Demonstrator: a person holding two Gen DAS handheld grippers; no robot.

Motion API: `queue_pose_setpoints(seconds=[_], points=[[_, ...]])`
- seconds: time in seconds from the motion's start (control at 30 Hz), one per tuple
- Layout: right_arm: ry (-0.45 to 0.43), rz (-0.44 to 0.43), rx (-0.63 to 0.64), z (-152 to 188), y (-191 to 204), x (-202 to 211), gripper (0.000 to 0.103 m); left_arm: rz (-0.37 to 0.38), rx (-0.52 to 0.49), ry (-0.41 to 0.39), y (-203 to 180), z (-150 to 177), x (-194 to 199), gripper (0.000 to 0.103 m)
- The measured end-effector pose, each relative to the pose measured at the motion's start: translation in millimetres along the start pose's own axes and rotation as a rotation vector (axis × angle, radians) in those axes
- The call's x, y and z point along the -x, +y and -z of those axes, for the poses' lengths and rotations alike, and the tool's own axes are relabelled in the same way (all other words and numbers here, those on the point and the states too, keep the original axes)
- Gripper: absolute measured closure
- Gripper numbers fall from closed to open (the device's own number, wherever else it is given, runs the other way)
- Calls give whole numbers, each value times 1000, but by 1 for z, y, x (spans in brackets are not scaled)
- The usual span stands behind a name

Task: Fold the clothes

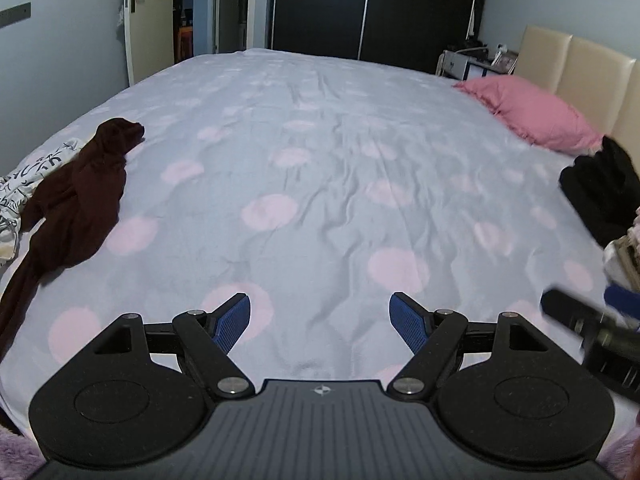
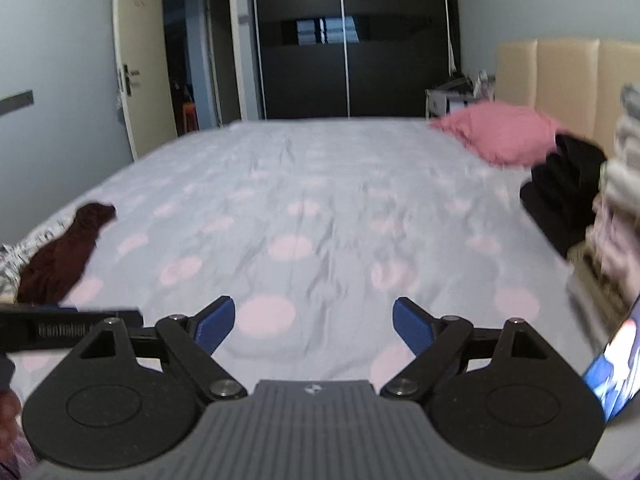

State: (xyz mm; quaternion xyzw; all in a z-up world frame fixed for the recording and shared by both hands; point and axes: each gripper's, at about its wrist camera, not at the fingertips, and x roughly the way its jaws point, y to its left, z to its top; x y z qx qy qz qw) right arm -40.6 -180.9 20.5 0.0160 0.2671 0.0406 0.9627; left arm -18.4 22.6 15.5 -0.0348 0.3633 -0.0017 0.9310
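A crumpled dark maroon garment (image 1: 76,200) lies on the left side of the bed, partly over a white patterned cloth (image 1: 24,184); it also shows in the right wrist view (image 2: 64,256). A black garment (image 1: 604,192) lies at the right edge beside a stack of folded clothes (image 2: 616,208). My left gripper (image 1: 320,320) is open and empty above the near part of the bed. My right gripper (image 2: 314,324) is open and empty too, and part of it shows at the right of the left wrist view (image 1: 592,328).
The bed sheet (image 1: 320,160) is pale blue with pink dots. A pink pillow (image 1: 532,112) lies against the beige headboard (image 1: 580,68) at the right. A dark wardrobe (image 1: 360,12) and an open door (image 1: 140,12) stand beyond the bed. A lit screen (image 2: 616,364) sits at far right.
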Motion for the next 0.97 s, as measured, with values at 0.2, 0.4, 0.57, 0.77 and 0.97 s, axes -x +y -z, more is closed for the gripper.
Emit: queue_pose_setpoints(seconds=[0.2,0.4,0.57,0.77,0.97], points=[[63,-2,14,26,0,-24,15,-41,-31,26,-4,11,-21,27],[49,11,70,27,1,-33,15,-70,-53,49,-5,15,-37,27],[33,10,86,24,4,-31,15,-51,-49,69,-7,16,-41,27],[31,-6,105,23,10,-31,15,-47,-60,65,-8,16,-40,27],[38,-10,106,24,12,-31,15,-26,-58,59,-7,16,-36,27]])
